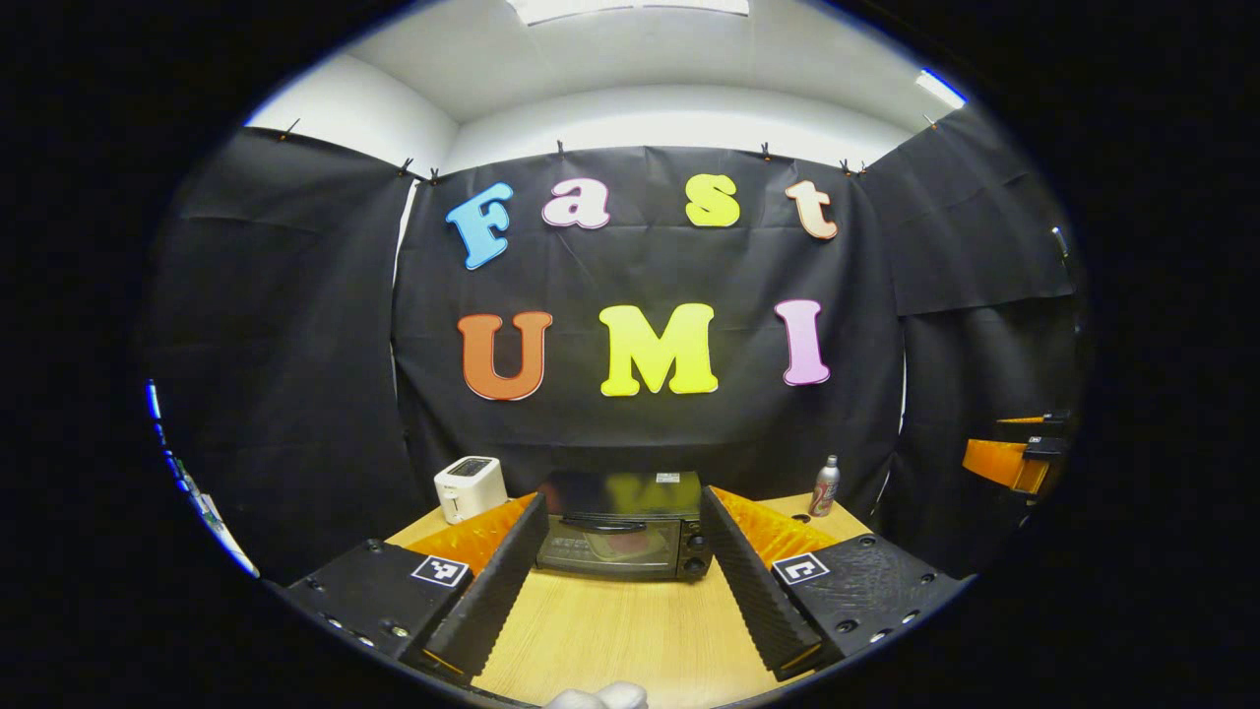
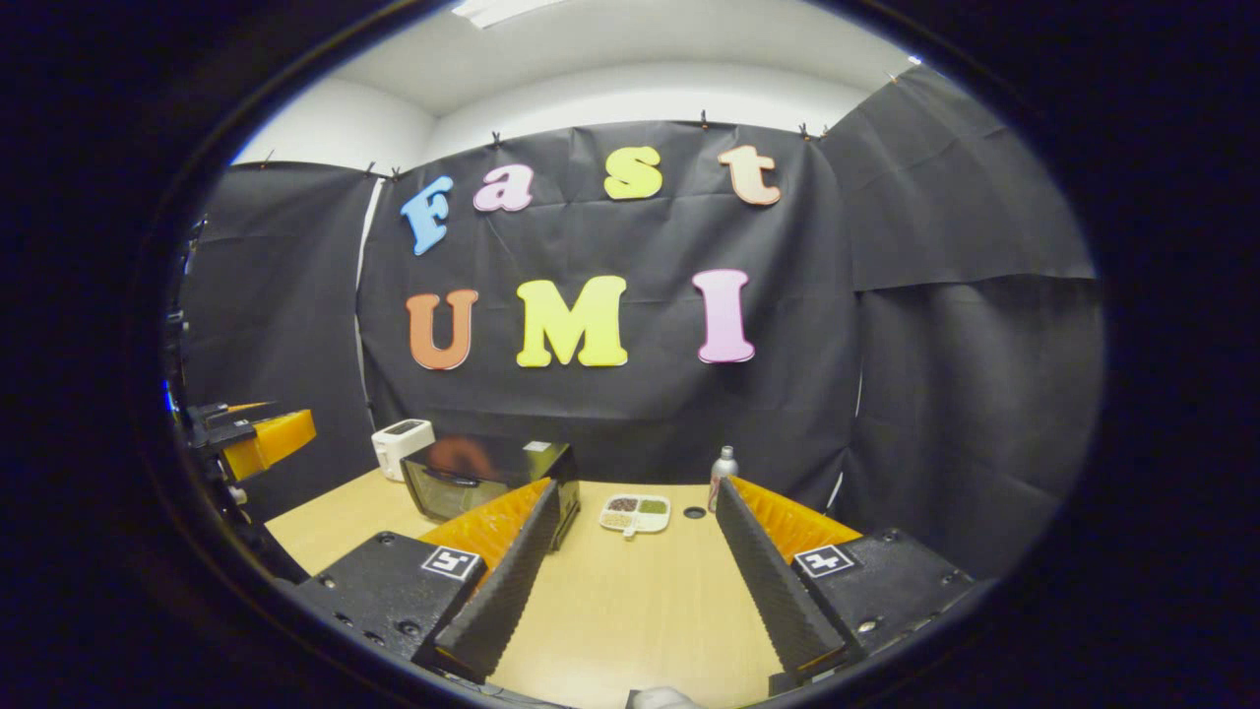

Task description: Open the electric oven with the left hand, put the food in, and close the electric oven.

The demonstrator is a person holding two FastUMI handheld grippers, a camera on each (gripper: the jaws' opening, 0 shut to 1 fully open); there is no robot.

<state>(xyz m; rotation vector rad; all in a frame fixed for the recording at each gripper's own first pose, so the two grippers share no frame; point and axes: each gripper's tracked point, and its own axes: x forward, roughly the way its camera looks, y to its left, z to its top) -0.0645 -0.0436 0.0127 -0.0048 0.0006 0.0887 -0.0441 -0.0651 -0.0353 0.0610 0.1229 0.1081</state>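
A black electric oven (image 1: 622, 537) stands at the back of the wooden table with its door closed, straight ahead of my left gripper (image 1: 622, 581), which is open and holds nothing. In the right gripper view the oven (image 2: 482, 478) sits at the left, partly behind a finger. A white divided tray of food (image 2: 636, 513) lies on the table ahead of my right gripper (image 2: 635, 576), which is open and empty. The other gripper (image 2: 251, 438) hangs at the far left of the right gripper view, and at the far right of the left gripper view another gripper (image 1: 1014, 458) shows.
A white toaster (image 1: 470, 487) stands left of the oven. A small bottle (image 1: 825, 486) stands at the back right, near a round hole in the table (image 2: 695, 512). The wooden table (image 1: 610, 640) stretches bare between gripper and oven. Black cloth walls close the booth.
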